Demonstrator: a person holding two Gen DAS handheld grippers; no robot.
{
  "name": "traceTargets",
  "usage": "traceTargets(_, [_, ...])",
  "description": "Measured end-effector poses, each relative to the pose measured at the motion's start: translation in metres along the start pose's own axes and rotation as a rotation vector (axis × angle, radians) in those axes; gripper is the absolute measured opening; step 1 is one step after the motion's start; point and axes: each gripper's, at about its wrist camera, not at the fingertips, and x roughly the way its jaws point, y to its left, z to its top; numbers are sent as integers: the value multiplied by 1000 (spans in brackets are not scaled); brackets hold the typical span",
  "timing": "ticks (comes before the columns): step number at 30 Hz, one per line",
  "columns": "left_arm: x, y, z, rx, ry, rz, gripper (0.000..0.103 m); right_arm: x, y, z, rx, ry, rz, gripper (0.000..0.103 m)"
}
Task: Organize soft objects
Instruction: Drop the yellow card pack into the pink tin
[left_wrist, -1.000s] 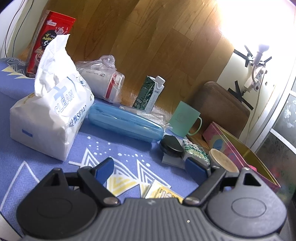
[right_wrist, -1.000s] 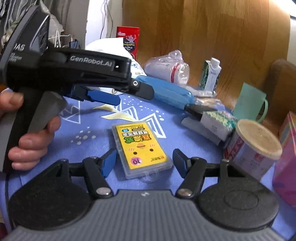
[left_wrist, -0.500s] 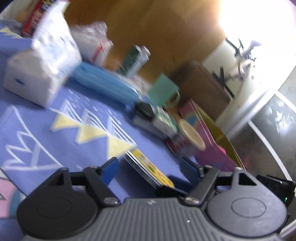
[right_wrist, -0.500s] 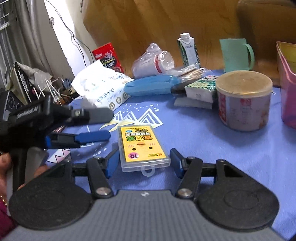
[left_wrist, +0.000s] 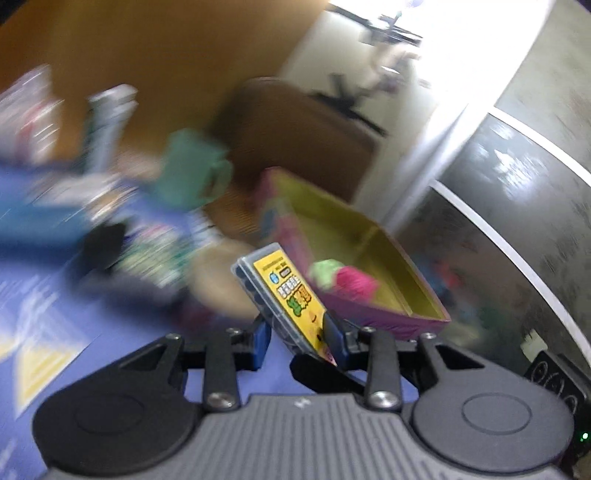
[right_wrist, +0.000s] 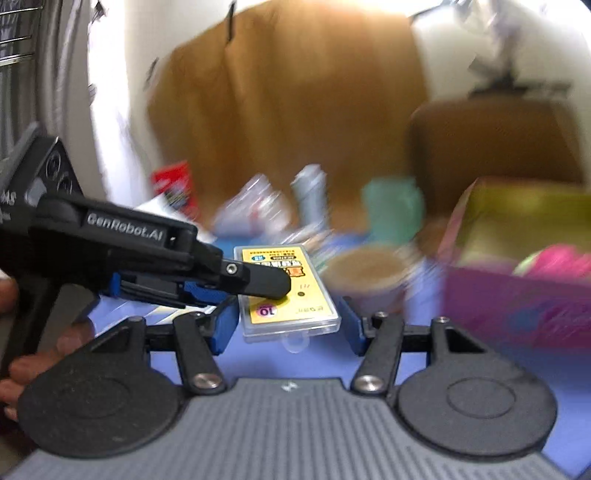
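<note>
The left gripper (left_wrist: 297, 338) is clamped on a flat, clear, hard-plastic pack (left_wrist: 280, 295) with a yellow printed face, its long axis slanting up and away from the fingers. The right gripper (right_wrist: 288, 325) stands with fingers spread wide, flanking the pack's near end without touching. Ahead-right sits a pink box (left_wrist: 373, 314) with a glossy yellow-green inside.

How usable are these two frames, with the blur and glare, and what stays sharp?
Left wrist view: heavy motion smear over the table clutter; the left hand-held gripper and the yellow pack it clamps stay sharp; the window top right is blown out. Right wrist view: background similarly smeared, the pink box soft, while the right hand-held gripper is crisp.
</note>
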Motion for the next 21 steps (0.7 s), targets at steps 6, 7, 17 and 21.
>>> traceTargets(6, [76, -47, 31, 104, 29, -31, 33, -17, -63, 23, 18, -88, -180, 61])
traceTargets(7, [89, -51, 33, 121, 32, -14, 35, -16, -75, 26, 25, -87, -200, 61])
traceTargets(17, [81, -55, 15, 194, 6, 64, 45, 27, -141, 29, -29, 13, -569, 62])
traceTargets(21, [53, -42, 2, 188, -8, 65, 46, 5, -142, 28, 68, -46, -565, 62])
